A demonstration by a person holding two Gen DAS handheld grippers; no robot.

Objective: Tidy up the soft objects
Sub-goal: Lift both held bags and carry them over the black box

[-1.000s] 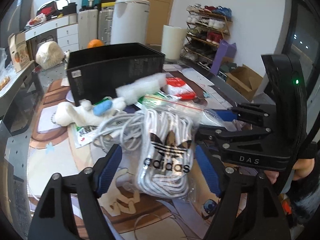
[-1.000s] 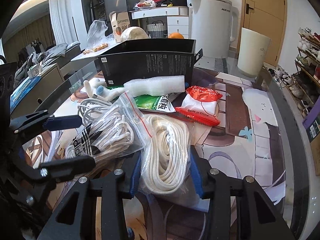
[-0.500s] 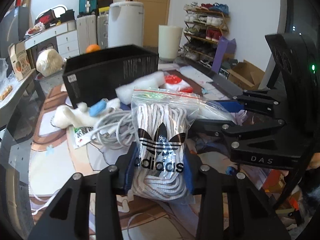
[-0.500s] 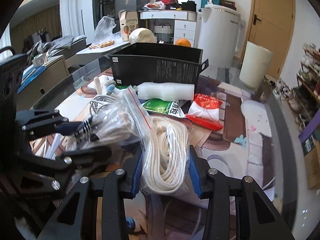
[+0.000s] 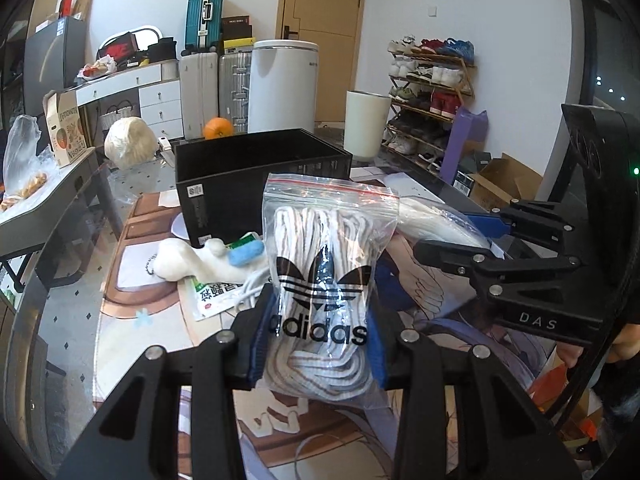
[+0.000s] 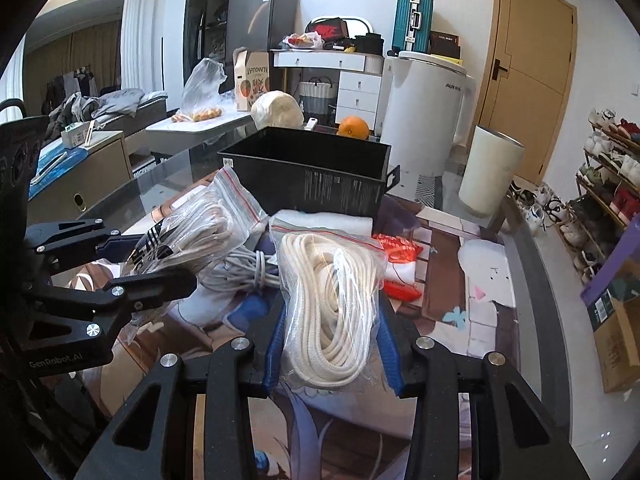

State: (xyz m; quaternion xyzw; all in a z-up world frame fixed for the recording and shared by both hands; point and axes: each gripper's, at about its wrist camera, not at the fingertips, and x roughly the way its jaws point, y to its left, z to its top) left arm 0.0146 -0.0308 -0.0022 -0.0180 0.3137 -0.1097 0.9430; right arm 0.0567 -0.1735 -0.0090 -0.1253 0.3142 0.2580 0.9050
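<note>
Bags fill both of my views. My left gripper (image 5: 316, 344) has just been closing and now pinches the adidas bag (image 5: 326, 276) of white laces between its blue pads, the bag standing upright with its red zip edge on top, lifted clear of the tabletop (image 5: 132, 312). My right gripper (image 6: 330, 346) clamps the rope bag (image 6: 334, 300), a clear zip bag of coiled cream rope, also held upright off the surface. In the right view I see the left gripper (image 6: 152, 264) just to the side, its bag tilted toward mine, the two bags near each other but apart. Behind them sits the black box (image 6: 308, 168), open on top. On the tabletop between lie a grey cable (image 6: 244, 268), a white foam roll (image 6: 328, 222), a red packet (image 6: 400, 256), a green packet (image 5: 212, 294) and a white plush toy (image 5: 188, 258).
</note>
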